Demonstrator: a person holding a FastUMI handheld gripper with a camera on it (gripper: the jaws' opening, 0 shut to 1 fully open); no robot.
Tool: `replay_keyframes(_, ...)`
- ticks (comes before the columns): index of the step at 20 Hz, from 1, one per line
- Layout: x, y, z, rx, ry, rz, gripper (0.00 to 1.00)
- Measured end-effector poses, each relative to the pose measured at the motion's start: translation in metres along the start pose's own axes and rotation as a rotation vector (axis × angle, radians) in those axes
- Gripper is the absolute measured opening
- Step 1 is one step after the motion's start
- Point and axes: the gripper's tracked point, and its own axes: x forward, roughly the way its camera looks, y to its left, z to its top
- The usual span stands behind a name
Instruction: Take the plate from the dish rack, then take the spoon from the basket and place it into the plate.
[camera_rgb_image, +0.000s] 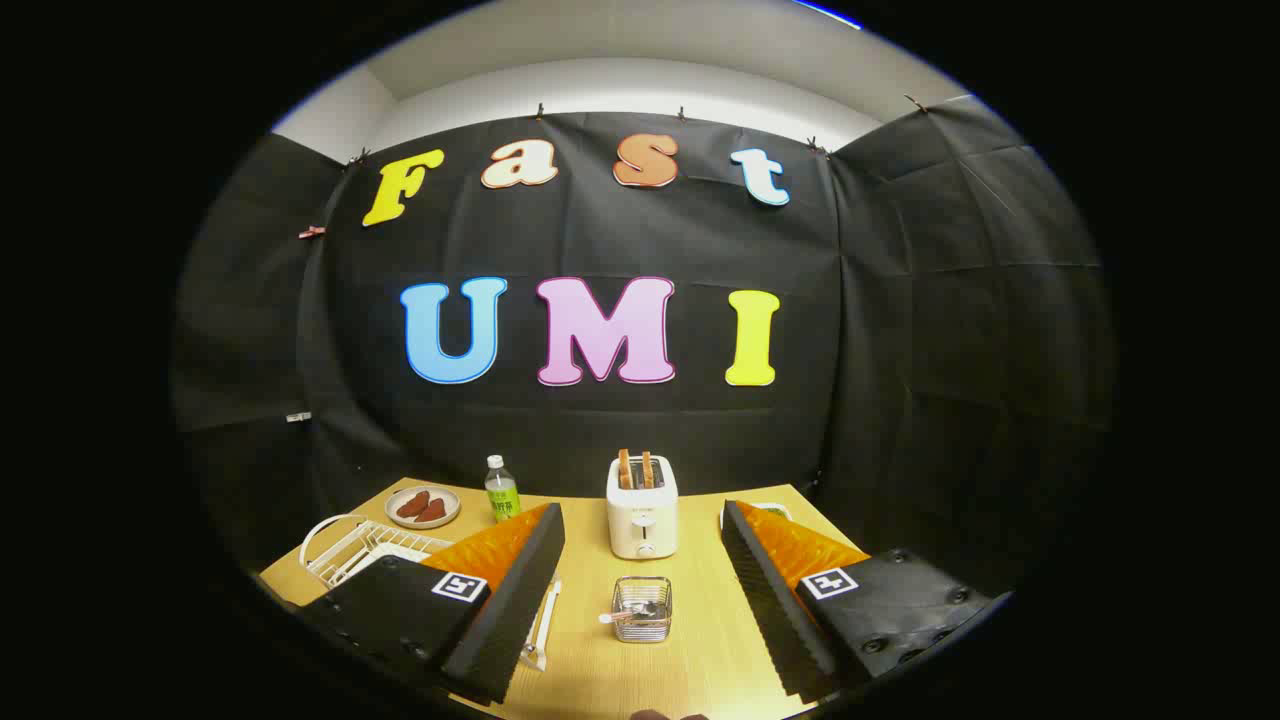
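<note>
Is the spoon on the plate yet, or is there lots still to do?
Not yet. Nothing looks done: the spoon lies in the wire basket, between the open gripper fingers, which hold nothing. The dish rack sits beside the left finger. Both the plate and spoon steps remain.

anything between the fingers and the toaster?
Yes, in the gripper view: the wire basket, spoon inside, sits between the open gripper fingers, just short of the toaster.
</note>
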Motion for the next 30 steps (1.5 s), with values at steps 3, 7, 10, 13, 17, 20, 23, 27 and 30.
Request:
replay_keyframes(3,-0.002,0.007,0.003,-0.018,-0.009,0.012,0.97)
replay_keyframes(7,-0.002,0.001,0.009,-0.032,-0.030,-0.011,0.97)
replay_keyframes(10,-0.002,0.000,0.003,-0.015,-0.010,-0.016,0.97)
replay_keyframes(13,-0.002,-0.001,0.002,-0.005,-0.001,-0.021,0.97)
replay_keyframes(17,-0.002,0.001,0.002,-0.008,0.000,-0.025,0.97)
replay_keyframes(20,0.000,0.005,-0.002,0.007,0.013,-0.019,0.97)
replay_keyframes(23,0.008,0.012,-0.008,0.025,0.044,-0.010,0.97)
replay_keyframes(27,0.024,0.037,-0.016,0.023,0.077,0.043,0.97)
replay_keyframes(30,0.046,0.073,-0.033,0.054,0.159,0.127,0.99)
